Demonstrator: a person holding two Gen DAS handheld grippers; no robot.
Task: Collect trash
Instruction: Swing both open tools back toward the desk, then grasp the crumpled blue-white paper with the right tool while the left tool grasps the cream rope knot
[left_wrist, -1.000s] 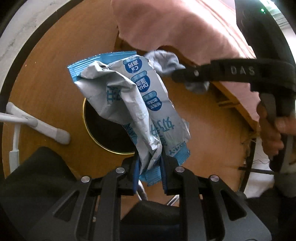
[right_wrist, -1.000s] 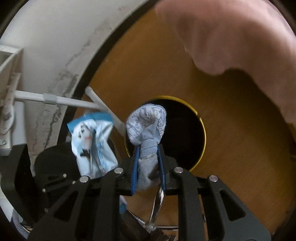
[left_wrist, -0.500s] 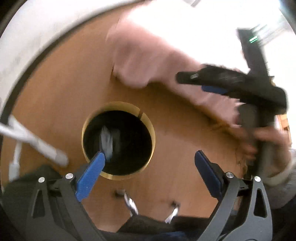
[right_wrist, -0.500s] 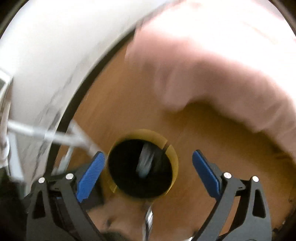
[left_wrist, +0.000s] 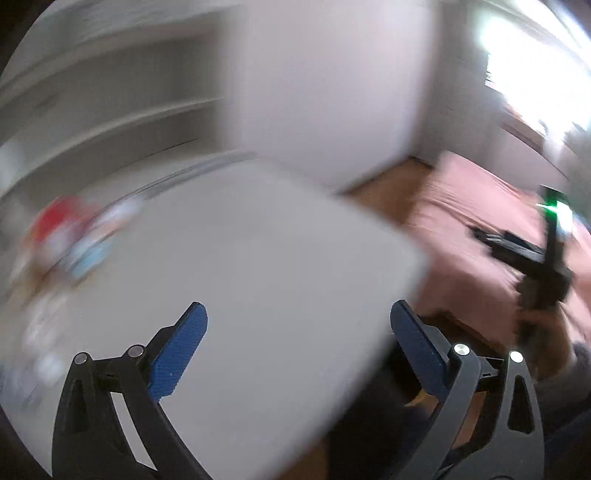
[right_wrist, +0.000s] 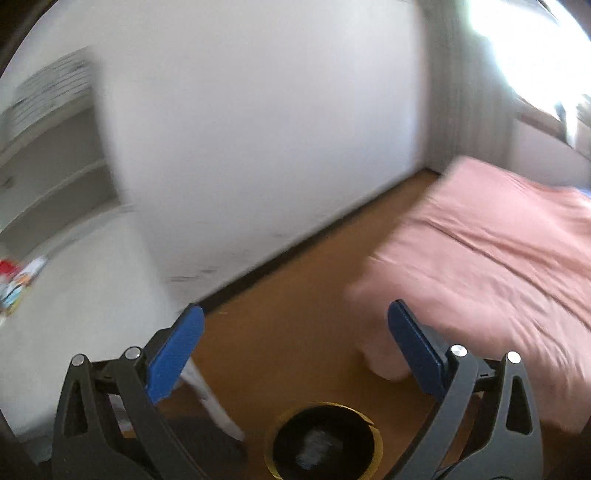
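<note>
The left claw (left_wrist: 297, 343) stands wide open with nothing between its blue pads (left_wrist: 177, 358); it hangs above a white tabletop (left_wrist: 258, 266), and the picture is strongly blurred. At the far left side of this tabletop lies a small heap of colourful wrappers (left_wrist: 70, 236), red and light blue, too blurred to tell apart; in the right wrist view the same heap (right_wrist: 18, 277) shows at the left border.

The right claw (right_wrist: 295, 345) is also wide open and holds nothing; its pads (right_wrist: 173, 358) are far from each other. Below it, on the brown wooden floor (right_wrist: 295, 314), stands a round black trash bin (right_wrist: 325, 439) with a golden rim; inside the bin some pale grey trash (right_wrist: 314, 448) is visible, but its form cannot be told. A white leg (right_wrist: 214, 402) of the tabletop goes down to the floor just beside the bin, on its left.

To the right is a bed with a pink cover (right_wrist: 498, 251); its corner hangs near the bin. Behind is a white wall (right_wrist: 258, 129), and on the left a white shelf unit (right_wrist: 48, 166). In the left wrist view the right claw (left_wrist: 524, 254) shows dark and blurred in front of the pink cover (left_wrist: 469, 206); whether it is open cannot be told from there. A bright window (right_wrist: 524, 48) is at the upper right.
</note>
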